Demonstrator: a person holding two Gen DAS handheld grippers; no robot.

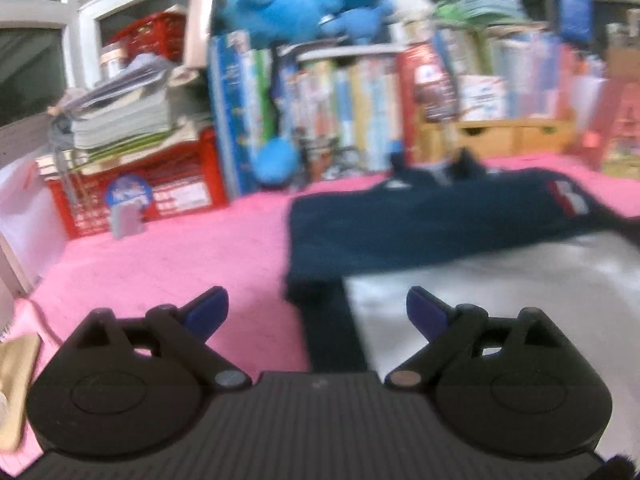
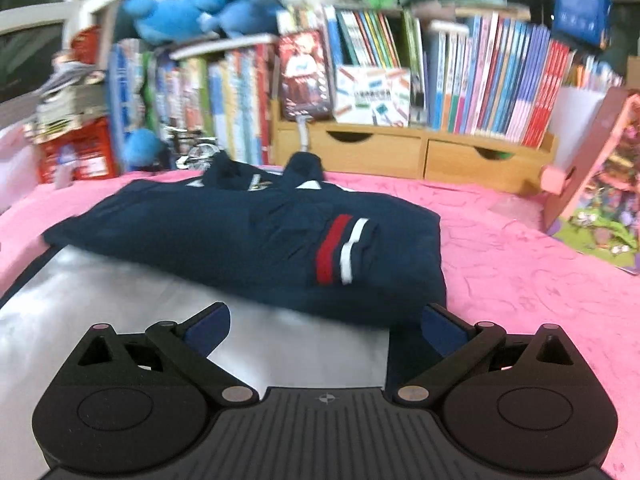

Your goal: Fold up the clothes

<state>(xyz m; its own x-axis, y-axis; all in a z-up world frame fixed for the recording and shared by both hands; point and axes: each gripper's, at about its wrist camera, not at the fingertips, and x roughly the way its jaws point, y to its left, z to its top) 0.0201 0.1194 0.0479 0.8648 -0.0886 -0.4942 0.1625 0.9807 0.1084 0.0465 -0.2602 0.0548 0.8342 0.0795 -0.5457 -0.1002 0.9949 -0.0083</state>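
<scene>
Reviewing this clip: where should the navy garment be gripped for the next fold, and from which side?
Probably the navy garment at its near right corner, approached from the near edge. That folded hem overhangs the silver board, leaving a raised lip; both grippers stand open and empty.

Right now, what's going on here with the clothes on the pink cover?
A person is folding clothes with hand-held tongs. A navy garment with red and white stripes lies folded on the pink cover, partly over a silvery sheet. The left tongs and the right tongs are both open and empty, just short of the garment, so nothing is gripped at this moment.
</scene>
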